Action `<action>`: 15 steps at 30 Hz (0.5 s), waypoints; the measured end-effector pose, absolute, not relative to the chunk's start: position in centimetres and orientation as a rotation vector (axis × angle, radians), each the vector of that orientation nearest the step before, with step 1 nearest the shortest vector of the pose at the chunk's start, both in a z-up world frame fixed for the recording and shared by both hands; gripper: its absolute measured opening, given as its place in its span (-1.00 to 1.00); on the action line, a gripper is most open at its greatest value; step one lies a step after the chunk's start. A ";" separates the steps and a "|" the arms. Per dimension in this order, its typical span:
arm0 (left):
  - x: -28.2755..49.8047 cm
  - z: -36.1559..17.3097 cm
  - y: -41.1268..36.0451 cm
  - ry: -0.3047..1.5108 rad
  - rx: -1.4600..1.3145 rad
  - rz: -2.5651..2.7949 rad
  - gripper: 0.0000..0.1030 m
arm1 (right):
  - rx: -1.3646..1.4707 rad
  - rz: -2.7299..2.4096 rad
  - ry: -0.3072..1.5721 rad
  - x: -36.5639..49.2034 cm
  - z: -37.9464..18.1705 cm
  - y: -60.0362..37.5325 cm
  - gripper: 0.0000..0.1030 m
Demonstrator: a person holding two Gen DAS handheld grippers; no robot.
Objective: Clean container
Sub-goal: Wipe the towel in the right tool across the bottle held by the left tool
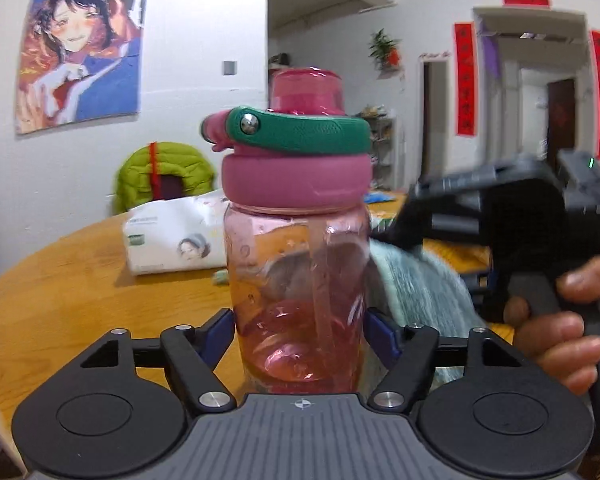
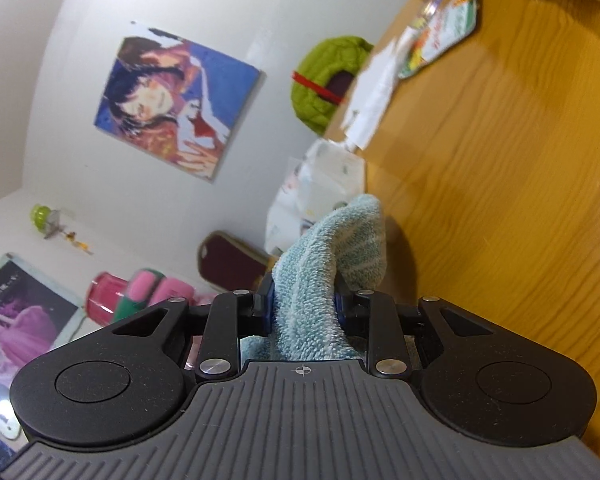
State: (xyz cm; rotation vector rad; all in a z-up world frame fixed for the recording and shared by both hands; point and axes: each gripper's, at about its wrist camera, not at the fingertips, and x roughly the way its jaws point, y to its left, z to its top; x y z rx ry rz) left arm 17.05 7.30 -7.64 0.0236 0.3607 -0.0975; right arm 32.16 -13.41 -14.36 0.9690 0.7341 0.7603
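A clear pink water bottle (image 1: 300, 280) with a pink lid and a green carry handle (image 1: 300, 132) stands upright in the left wrist view. My left gripper (image 1: 300, 336) is shut on its lower body. My right gripper (image 2: 304, 304) is shut on a light blue towel (image 2: 332, 256). In the left wrist view the towel (image 1: 416, 288) hangs against the bottle's right side, with the right gripper's body (image 1: 512, 216) and a hand beside it. The bottle's lid (image 2: 140, 292) shows at the lower left of the tilted right wrist view.
A round wooden table (image 1: 80, 288) holds a white tissue pack (image 1: 172, 236) behind the bottle, and papers (image 2: 440, 32) lie at its far side. A chair with a green jacket (image 1: 164, 176) stands by the wall.
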 end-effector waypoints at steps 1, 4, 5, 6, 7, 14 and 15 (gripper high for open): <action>17.5 -7.6 7.8 0.359 0.017 -0.121 0.34 | 0.964 0.753 0.747 32.2 -14.5 -13.2 -0.43; 18.4 -7.7 9.1 0.354 -0.013 -0.161 0.34 | 0.946 0.732 0.757 32.2 -14.6 -13.1 -0.42; 18.5 -7.7 9.3 0.353 -0.022 -0.161 0.34 | 0.944 0.728 0.765 32.2 -14.7 -13.0 -0.42; 18.4 -7.7 9.3 0.353 -0.030 -0.154 0.35 | 0.940 0.724 0.773 32.2 -14.7 -13.0 -0.42; 18.4 -7.7 9.3 0.354 -0.039 -0.146 0.39 | 0.930 0.719 0.781 32.2 -14.7 -12.9 -0.42; 18.5 -7.9 8.6 0.346 0.012 -0.138 0.36 | 0.956 0.734 0.662 31.4 -13.7 -13.7 -0.49; 18.5 -8.0 8.7 0.346 0.013 -0.139 0.36 | 1.020 0.778 0.605 31.2 -13.4 -14.3 -0.50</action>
